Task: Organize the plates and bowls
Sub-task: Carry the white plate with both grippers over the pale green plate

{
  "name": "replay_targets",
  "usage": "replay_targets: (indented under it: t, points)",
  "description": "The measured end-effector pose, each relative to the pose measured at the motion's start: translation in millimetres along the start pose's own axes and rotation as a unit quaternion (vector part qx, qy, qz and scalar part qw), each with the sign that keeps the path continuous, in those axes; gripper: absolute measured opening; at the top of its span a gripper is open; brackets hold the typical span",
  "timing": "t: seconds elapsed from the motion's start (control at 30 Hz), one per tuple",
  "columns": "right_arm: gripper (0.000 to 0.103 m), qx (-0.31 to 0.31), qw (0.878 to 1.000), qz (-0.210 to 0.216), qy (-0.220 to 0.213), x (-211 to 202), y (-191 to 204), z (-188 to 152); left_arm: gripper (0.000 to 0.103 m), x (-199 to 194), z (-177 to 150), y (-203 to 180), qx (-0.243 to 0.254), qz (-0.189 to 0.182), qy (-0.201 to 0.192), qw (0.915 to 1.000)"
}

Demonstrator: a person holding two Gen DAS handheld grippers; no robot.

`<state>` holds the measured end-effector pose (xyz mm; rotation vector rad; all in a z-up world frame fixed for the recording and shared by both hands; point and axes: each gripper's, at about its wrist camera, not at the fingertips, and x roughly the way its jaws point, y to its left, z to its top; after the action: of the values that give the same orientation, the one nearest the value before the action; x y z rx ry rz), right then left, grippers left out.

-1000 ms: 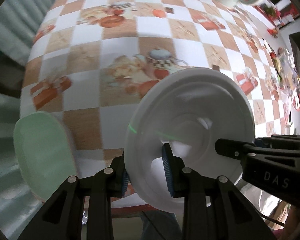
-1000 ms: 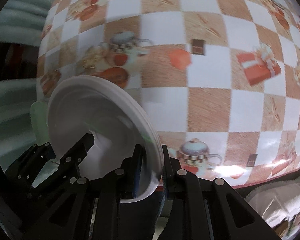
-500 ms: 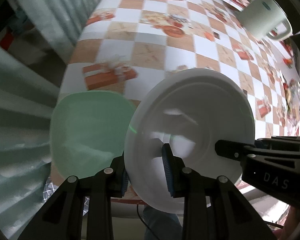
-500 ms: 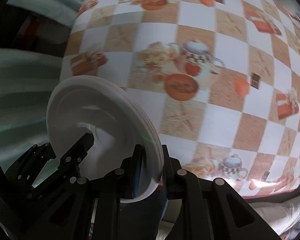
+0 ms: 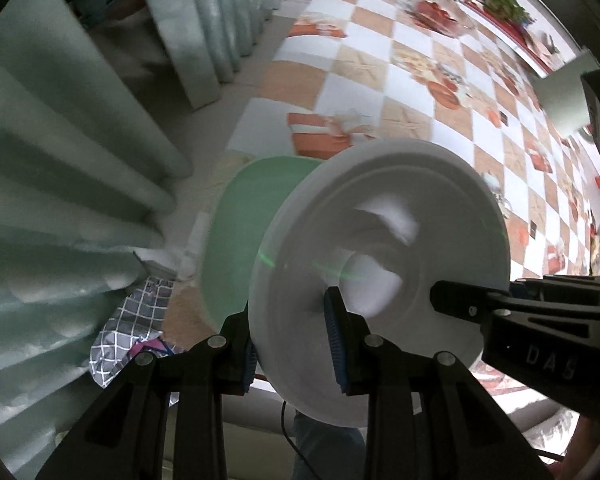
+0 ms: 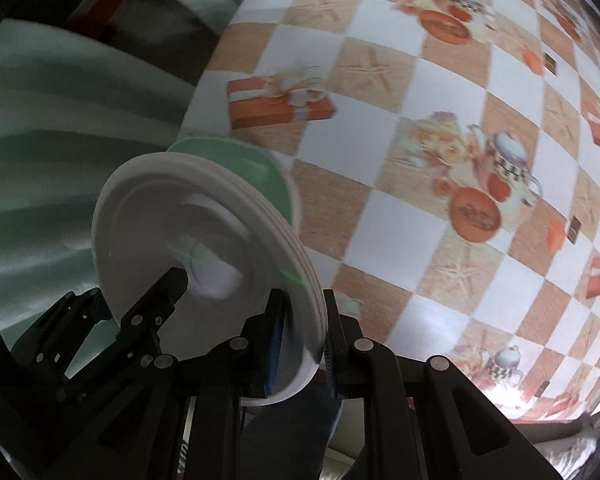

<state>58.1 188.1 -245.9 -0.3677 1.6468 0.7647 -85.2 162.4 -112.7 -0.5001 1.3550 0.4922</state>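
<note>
Checked tabletop (image 5: 412, 92) in white and tan squares, with printed teapots, gift boxes and orange pots. Ran up toward 1 o'clock in the left view and filled the 3 o'clock side of the right view. Pale green curtain (image 5: 60, 160) in long folds at 9 o'clock in both views. Grey checked cloth (image 5: 120, 344) down low near 7 o'clock, beside the table edge. Blurry pale mug (image 5: 568, 96) far off at 2 o'clock, cut by the picture edge.

White plates (image 5: 380, 240), a thin stack, held up on edge above the near corner of the tabletop. Green bowl (image 5: 240, 232) sat on that corner, just behind the stack toward 10 o'clock, half hidden by it.

Left tongs (image 5: 292, 344) pinched the rim of the white plates at 6 o'clock, blue pads on both faces. Right tongs (image 6: 304, 340) pinched the rim on the other side, almost pressed together on it. Each pair of tongs blocked part of the other's view. Dark cable and someone's blue trouser leg below, at 6 o'clock.
</note>
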Motion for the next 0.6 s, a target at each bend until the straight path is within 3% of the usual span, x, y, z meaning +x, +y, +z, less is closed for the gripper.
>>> replay_targets:
  t: [0.6]
  points:
    - [0.019, -0.016, 1.000, -0.006, 0.014, 29.2, 27.6, 26.5, 0.033, 19.7, 11.4, 34.0, -0.032, 0.015, 0.010, 0.9993]
